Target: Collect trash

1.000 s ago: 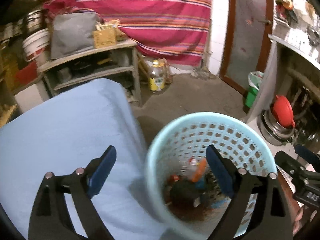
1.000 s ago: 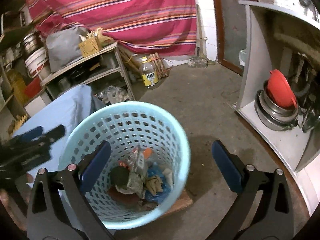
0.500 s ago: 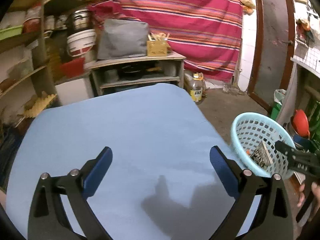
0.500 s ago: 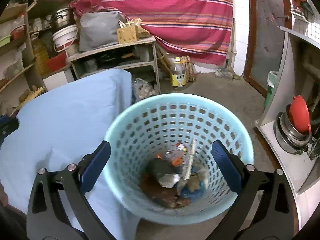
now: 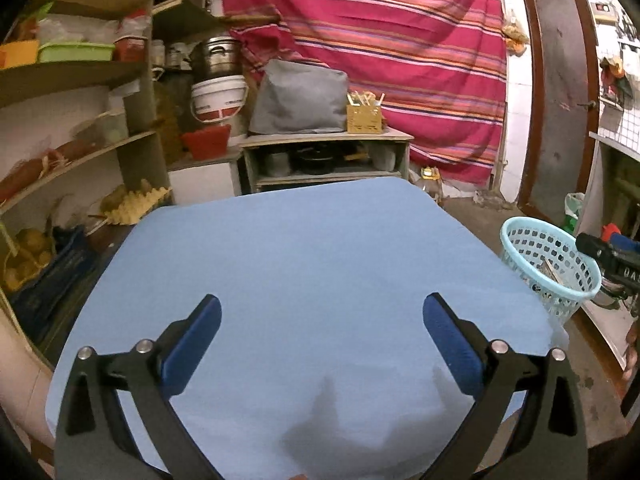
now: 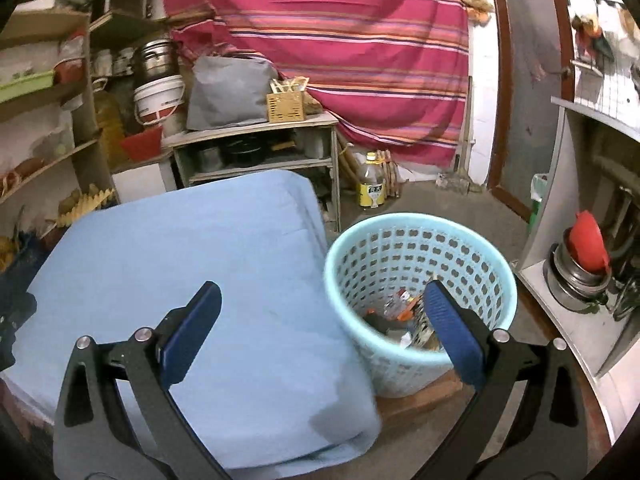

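Note:
A light blue perforated basket (image 6: 400, 376) stands on the floor beside the table's right edge, with several pieces of trash (image 6: 400, 312) in its bottom. In the left wrist view the basket (image 5: 560, 292) is off to the right. My left gripper (image 5: 320, 308) hangs over the bare blue tablecloth (image 5: 320, 240); its jaws are opening and nothing is between them. My right gripper (image 6: 322, 292) is open and empty, spanning the table's corner (image 6: 180, 260) and the basket's near rim. No loose trash shows on the cloth.
Behind the table stands a wooden shelf unit (image 6: 256, 128) with a grey bag (image 6: 228, 92) and a yellow box (image 6: 286, 106). A bottle (image 6: 372, 188) stands on the floor near the striped curtain (image 6: 340, 40). Stacked pots with a red lid (image 6: 588, 256) sit at right, cluttered shelves (image 5: 72, 128) at left.
Both grippers have swung left, away from above the basket. The left one now looks across the table; the basket has slid to the right in both views. The left jaws stand slightly wider.

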Tool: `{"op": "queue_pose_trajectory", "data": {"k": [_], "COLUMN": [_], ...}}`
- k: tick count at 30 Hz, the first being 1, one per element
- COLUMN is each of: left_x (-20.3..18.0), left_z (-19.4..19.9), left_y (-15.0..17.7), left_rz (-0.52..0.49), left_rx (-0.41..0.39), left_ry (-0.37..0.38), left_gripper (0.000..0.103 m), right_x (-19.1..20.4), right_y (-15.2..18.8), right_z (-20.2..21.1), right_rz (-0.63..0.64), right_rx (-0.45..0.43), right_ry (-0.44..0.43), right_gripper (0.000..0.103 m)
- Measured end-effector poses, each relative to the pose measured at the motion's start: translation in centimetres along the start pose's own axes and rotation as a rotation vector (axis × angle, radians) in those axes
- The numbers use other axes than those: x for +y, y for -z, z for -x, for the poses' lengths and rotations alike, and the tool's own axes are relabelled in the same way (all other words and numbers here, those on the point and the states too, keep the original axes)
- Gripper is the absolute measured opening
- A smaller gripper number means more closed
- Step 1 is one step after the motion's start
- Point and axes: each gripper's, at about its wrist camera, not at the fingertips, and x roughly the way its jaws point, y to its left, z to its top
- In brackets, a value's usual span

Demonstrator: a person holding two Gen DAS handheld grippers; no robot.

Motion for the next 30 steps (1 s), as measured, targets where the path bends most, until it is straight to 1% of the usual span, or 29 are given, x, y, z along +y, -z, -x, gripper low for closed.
{"op": "queue_pose_trajectory", "data": {"k": [4, 8, 11, 14, 17, 21, 24, 30], "left_x": [1.9, 3.7, 4.4, 4.8, 5.1, 4.9, 4.7, 4.3], "left_z": [1.3, 2.7, 3.5, 3.9, 4.0, 3.7, 3.5, 3.0], "left_y": [1.4, 2.7, 3.4, 3.9, 4.3, 4.7, 5.1, 5.4], "left_rz": [0.024, 0.053, 0.056, 0.071, 0.077, 0.07, 0.07, 0.054], "left_rx": [-0.026, -0.066, -0.092, -0.098, -0.12, -0.143, -0.14, -0.138], "left_ry": [-0.017, -0.042, -0.048, -0.025, -0.041, -0.047, -0.026, -0.032], "left_gripper": [0.099, 0.099, 0.099, 0.099, 0.099, 0.099, 0.099, 0.099], "right_x": [2.7, 5.4, 6.9, 8.1, 9.2, 9.7, 9.7, 10.0], "right_y": [2.1, 3.9, 4.6, 5.0, 5.3, 5.6, 5.8, 6.1], "right_z": [1.0, 2.4, 3.3, 3.8, 4.3, 4.6, 4.4, 4.3], "right_rz": [0.016, 0.057, 0.073, 0.086, 0.117, 0.122, 0.122, 0.126], "right_rx": [0.003, -0.047, -0.077, -0.099, -0.122, -0.135, -0.129, -0.131], "right_ry": [-0.013, 0.003, 0.002, -0.012, -0.011, -0.005, -0.015, -0.016], "right_gripper": [0.099, 0.099, 0.099, 0.099, 0.099, 0.099, 0.099, 0.099]}}
